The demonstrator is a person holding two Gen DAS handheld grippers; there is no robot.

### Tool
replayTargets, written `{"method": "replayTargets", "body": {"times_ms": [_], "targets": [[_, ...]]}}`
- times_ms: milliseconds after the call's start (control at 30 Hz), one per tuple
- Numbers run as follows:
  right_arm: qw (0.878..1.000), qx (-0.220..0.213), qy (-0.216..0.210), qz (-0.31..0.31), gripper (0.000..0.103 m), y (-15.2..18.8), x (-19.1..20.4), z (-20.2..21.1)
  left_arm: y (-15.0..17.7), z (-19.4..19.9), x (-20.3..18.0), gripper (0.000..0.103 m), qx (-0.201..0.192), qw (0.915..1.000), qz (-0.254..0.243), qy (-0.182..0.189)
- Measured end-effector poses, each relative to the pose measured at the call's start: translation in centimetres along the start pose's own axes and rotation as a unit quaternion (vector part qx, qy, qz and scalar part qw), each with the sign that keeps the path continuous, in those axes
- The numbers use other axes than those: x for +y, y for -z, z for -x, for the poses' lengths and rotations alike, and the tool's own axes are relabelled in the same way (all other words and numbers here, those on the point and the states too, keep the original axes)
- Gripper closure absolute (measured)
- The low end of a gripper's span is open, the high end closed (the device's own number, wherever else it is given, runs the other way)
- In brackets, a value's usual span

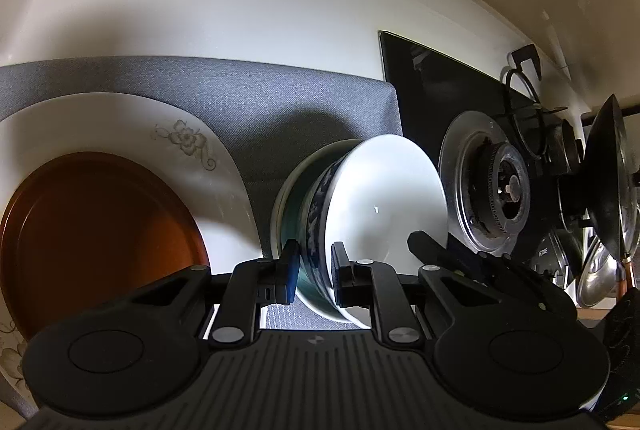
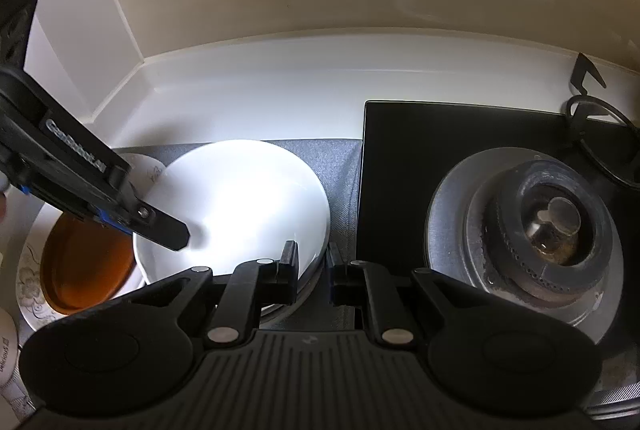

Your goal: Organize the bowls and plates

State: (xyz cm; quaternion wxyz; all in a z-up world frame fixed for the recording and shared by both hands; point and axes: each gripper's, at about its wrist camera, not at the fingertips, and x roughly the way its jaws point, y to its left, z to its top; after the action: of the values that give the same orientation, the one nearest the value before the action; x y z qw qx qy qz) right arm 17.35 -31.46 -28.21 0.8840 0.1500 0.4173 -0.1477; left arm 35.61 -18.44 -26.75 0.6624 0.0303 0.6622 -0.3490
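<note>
A white bowl with a blue patterned outside (image 1: 372, 197) is held tilted above the grey mat (image 1: 256, 101). My left gripper (image 1: 314, 268) is shut on its rim, one finger inside and one outside. In the right wrist view the same bowl (image 2: 240, 201) shows its white inside, and my right gripper (image 2: 314, 270) straddles its right rim with the jaws a little apart. The left gripper's finger (image 2: 160, 226) reaches into the bowl from the left. A brown plate (image 1: 92, 238) lies on a white flower-patterned plate (image 1: 188, 141) at the left.
A black gas stove (image 2: 400, 165) with a steel burner (image 2: 556, 226) stands right of the mat. Pot lids (image 1: 612, 189) stand beyond the stove at the far right. A white wall and ledge (image 2: 320, 69) run behind.
</note>
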Motion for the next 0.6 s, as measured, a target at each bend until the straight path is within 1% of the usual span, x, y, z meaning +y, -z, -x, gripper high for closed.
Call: {"method": "replayTargets", "body": {"times_ms": [133,300,400,500,600], "targets": [[0.999,-0.002,0.016,0.040,0.088,0.5,1.0,0.0,0.4,0.3,0.2,0.086,-0.006,0.9998,0.016,0.004],[0.999,-0.007,0.008,0.035,0.087,0.6,0.7,-0.3,0.4,0.6,0.1,0.081,0.001,0.9999,0.012,0.007],[1.000,-0.009,-0.005,0.010,0.087,0.6,-0.1,-0.4,0.4,0.6,0.4,0.081,0.005,0.9996,0.024,0.012],[0.999,-0.008,-0.022,-0.031,0.087,0.7,-1.1,-0.5,0.3,0.7,0.7,0.081,0.010,0.9991,0.037,0.015],[0.995,-0.011,-0.052,-0.088,0.087,1.0,-2.7,-0.7,0.6,1.1,0.8,0.081,0.012,0.9982,0.058,-0.001]]}}
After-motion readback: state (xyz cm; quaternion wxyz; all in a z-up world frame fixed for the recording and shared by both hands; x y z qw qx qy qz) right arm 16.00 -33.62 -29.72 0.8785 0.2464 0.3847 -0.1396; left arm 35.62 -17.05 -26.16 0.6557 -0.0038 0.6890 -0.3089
